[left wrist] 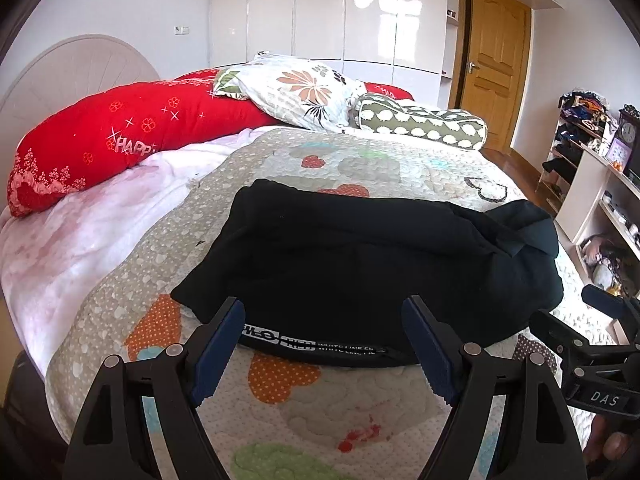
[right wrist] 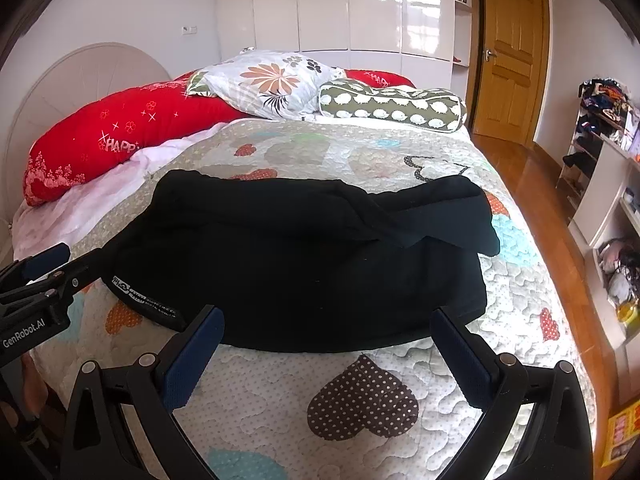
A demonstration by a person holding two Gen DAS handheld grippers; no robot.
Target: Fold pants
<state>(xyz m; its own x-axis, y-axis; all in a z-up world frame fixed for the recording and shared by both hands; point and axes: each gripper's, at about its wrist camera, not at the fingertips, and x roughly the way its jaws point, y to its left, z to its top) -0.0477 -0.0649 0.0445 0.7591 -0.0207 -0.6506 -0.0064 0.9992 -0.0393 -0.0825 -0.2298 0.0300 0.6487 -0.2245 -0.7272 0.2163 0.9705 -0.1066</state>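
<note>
We see a heart-patterned quilt (right wrist: pixel 360 412) spread over the bed. At eleven o'clock lies a red pillow (right wrist: pixel 120 136), at twelve a floral pillow (right wrist: pixel 272 84), at one a green bolster (right wrist: pixel 396 108). A wooden door (right wrist: pixel 512 60) stands at two, cluttered shelves (right wrist: pixel 600 128) at three.

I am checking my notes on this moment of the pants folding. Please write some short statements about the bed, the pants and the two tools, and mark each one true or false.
1. The black pants lie on the heart-patterned quilt. True.
2. The left tool is closed on the waistband. False: its fingers stand wide apart, with nothing gripped between them.
3. The right tool is open and holds nothing. True.
4. The pants hang over the edge of the bed. False: they rest wholly on top of the quilt.
5. A red pillow lies near the headboard. True.
6. The wooden door stands open. False: it is closed.
</note>
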